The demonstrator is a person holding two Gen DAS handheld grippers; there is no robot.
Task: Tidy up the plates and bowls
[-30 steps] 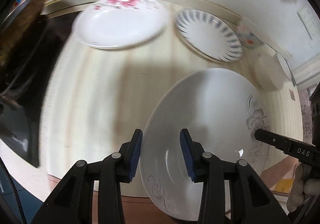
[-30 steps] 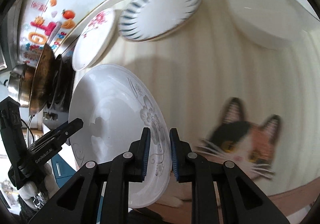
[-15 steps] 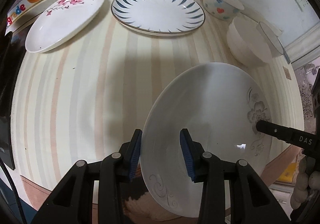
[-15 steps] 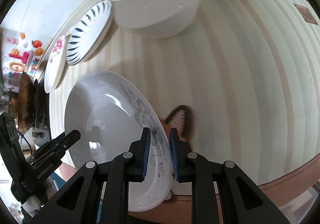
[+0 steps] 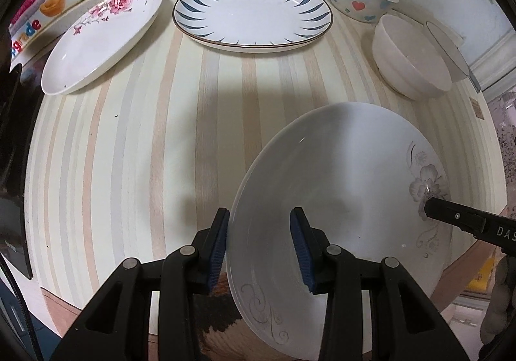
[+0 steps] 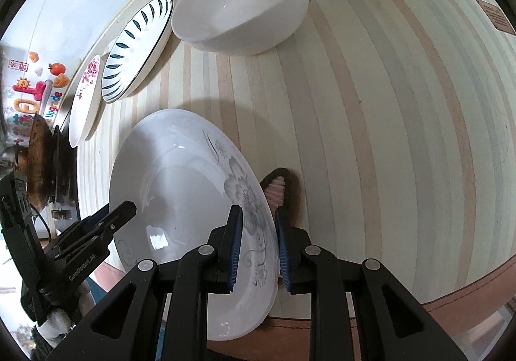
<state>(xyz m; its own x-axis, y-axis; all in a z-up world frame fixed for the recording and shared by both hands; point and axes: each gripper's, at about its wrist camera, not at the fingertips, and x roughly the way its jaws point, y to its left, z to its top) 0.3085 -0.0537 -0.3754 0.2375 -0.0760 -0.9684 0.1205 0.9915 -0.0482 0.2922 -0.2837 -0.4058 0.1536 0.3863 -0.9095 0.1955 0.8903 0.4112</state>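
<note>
The large white plate with a grey flower print [image 5: 338, 200] hangs tilted over the striped bench [image 5: 129, 167], near its front edge. The left tongs [image 5: 259, 248] straddle its rim with a gap, while the right tongs [image 6: 258, 245] pinch the opposite rim.

Grey-flowered plate [image 5: 338, 200] between left gripper [image 5: 260, 249] fingers [image 5: 219, 248]
</note>
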